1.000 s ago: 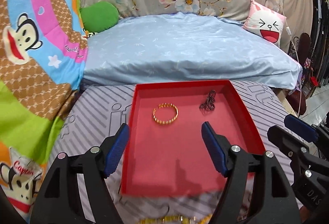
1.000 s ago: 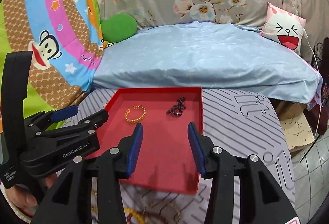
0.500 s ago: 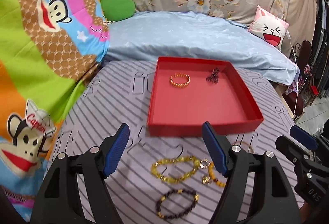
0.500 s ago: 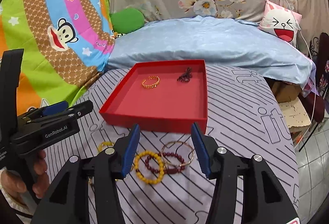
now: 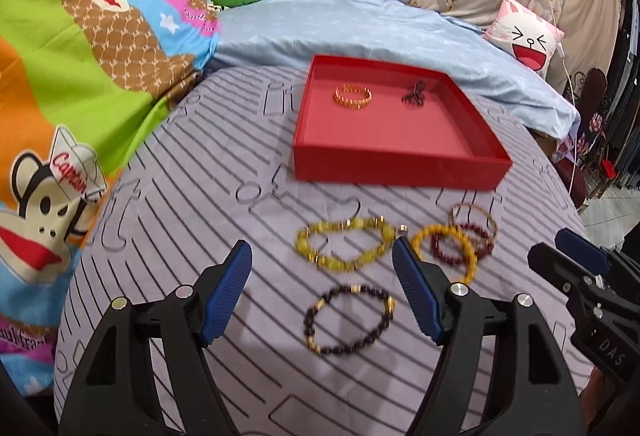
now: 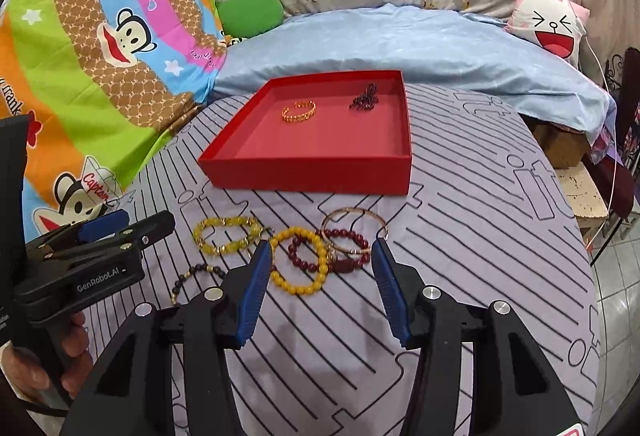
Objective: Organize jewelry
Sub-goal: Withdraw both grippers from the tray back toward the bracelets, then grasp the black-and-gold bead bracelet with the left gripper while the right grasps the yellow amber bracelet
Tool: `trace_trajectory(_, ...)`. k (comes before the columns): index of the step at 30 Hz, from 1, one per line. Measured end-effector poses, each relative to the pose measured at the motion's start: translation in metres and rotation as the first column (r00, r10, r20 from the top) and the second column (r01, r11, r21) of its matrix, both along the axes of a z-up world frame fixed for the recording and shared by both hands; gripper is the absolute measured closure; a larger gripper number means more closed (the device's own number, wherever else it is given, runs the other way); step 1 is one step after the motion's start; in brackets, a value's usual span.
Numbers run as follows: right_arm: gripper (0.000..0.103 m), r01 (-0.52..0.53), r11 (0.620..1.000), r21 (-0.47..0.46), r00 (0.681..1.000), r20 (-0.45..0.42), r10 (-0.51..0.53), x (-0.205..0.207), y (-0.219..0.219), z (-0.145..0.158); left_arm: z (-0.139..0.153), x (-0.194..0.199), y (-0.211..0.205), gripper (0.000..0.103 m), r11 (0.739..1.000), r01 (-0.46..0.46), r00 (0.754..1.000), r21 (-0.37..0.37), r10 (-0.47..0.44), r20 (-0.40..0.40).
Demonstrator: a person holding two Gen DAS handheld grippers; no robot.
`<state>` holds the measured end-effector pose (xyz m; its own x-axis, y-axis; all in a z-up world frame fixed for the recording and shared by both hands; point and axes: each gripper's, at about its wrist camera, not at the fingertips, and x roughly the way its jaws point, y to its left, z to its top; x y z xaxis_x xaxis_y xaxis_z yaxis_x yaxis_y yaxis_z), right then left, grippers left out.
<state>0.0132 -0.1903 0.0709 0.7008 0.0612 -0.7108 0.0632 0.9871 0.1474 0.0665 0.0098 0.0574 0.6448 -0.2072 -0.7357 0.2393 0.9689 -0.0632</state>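
Striped cloth [image 5: 168,220] bears beaded bracelets [image 6: 298,260] before red tray [image 6: 308,172].

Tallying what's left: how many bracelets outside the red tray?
5, all in front of the tray: yellow chunky, dark beaded, orange beaded, dark red beaded, thin gold bangle. The last three overlap.

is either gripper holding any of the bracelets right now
No. The left gripper and right gripper are both open and empty above the bracelets lying on the striped cloth.
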Motion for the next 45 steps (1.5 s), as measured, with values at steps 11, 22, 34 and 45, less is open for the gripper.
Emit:
trace_trajectory(11, 0.052, -0.002, 1.000, 0.002, 0.998, -0.057, 0.002, -0.019, 0.006, -0.022, -0.035, -0.029, 0.019, 0.034, 1.000, -0.023, 0.996, 0.016, 0.024, -0.085)
trace_trajectory(22, 0.052, 0.002, 1.000, 0.001, 0.997, -0.082, -0.002, -0.021, 0.004, -0.033, -0.053, -0.016, 0.004, 0.037, 0.997, -0.026, 0.994, 0.066, 0.032, -0.105)
trace_trajectory(34, 0.060, -0.012, 1.000, 0.017, 0.995, -0.102, 0.014, 0.007, 0.010, -0.046, -0.063, -0.009, -0.007, 0.069, 0.997, 0.010, 0.994, 0.080, -0.001, -0.106)
trace_trajectory(45, 0.079, 0.009, 0.999, 0.042, 0.991, -0.134, -0.003, 0.032, 0.016, -0.058, -0.062, -0.012, -0.011, 0.093, 0.999, 0.028, 0.994, 0.043, -0.023, -0.107)
